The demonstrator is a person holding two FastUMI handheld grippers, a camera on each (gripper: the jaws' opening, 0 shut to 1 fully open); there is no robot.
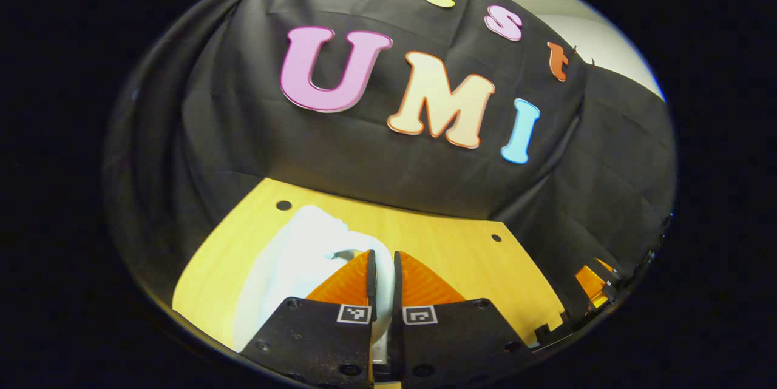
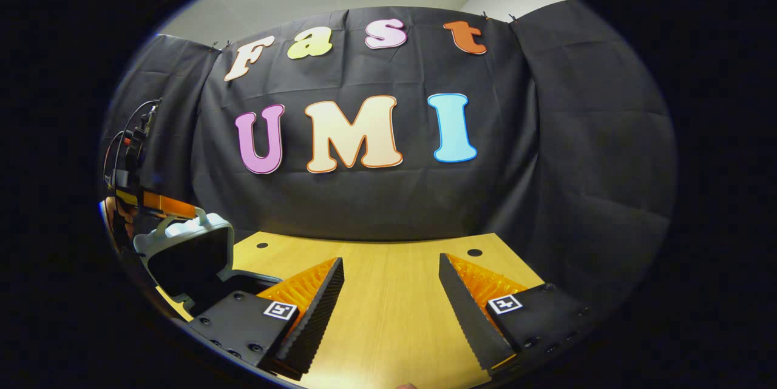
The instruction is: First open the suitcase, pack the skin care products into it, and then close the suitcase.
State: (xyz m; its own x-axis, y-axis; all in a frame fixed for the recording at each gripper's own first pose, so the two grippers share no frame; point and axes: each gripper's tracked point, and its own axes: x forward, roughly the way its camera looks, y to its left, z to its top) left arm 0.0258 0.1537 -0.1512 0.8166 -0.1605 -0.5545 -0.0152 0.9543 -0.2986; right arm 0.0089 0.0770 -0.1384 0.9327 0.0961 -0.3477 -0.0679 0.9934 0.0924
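The white suitcase (image 1: 291, 261) lies under and to the left of my left gripper (image 1: 382, 255), whose fingers stand almost together with a thin white edge of the case's handle between them. In the right gripper view the suitcase (image 2: 182, 234) is at the far left with its lid raised and its dark inside facing me. The left gripper (image 2: 176, 210), held by a hand (image 2: 118, 216), grips the handle (image 2: 167, 222) on top of the lid. My right gripper (image 2: 391, 261) hangs open over the bare wooden table (image 2: 388, 316), well to the right of the case, with nothing between its fingers.
The table (image 1: 449, 243) has small round holes near its far edge (image 2: 474, 252). Black cloth walls close the booth behind and on both sides. The right gripper (image 1: 592, 283) sits low at the far right in the left gripper view.
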